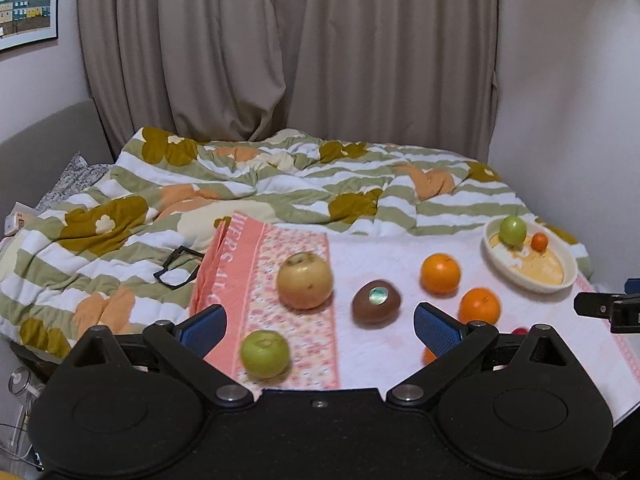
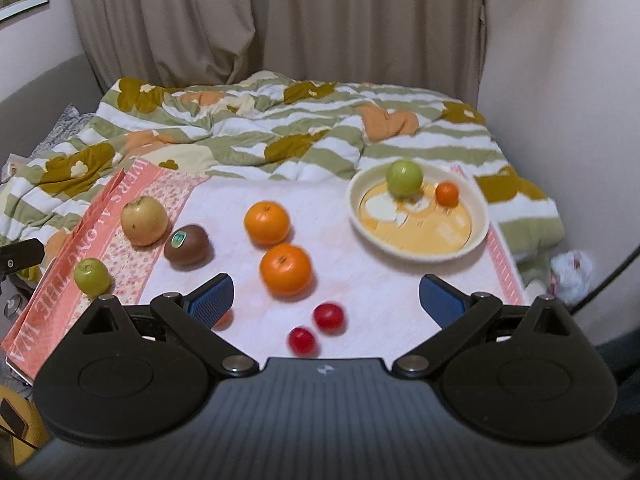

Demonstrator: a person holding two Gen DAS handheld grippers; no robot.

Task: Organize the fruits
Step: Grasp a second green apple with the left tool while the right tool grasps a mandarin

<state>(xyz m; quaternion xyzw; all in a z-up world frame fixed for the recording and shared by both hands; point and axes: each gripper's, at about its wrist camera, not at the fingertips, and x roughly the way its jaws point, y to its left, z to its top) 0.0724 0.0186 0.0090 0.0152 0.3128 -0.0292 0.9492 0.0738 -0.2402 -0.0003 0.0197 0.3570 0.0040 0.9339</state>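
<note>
- Fruits spread on pink/white towel (image 2: 360,280) over a bed; bowl (image 2: 478,236) at far R of towel
- L gripper (image 1: 320,320): fingers wide apart, nothing between them, held above near edge of towel
- R gripper (image 2: 326,292): fingers wide apart too, empty, above near edge
- Nearest: 2 red cherry tomatoes (image 2: 328,317), just apart from each other, in front of R gripper; sm orange fruit (image 2: 224,319) partly hidden behind R gripper's L finger
- Near L: sm green fruit (image 2: 92,277) on floral border of towel
- Mid: 2 oranges (image 2: 285,269), one just behind the other, close but not touching
- L of oranges: brown kiwi (image 2: 187,249) w/ sticker, beside yellow apple (image 2: 144,221); contact betw them unclear
- Far R: bowl holds green fruit (image 2: 404,178) + tiny orange fruit (image 2: 447,193), apart, at bowl's far side
- L of towel: black glasses (image 1: 180,268) on striped floral quilt (image 2: 300,128)
- Farthest: beige curtain (image 2: 320,20), poster (image 1: 26,4) on wall at upper L
</note>
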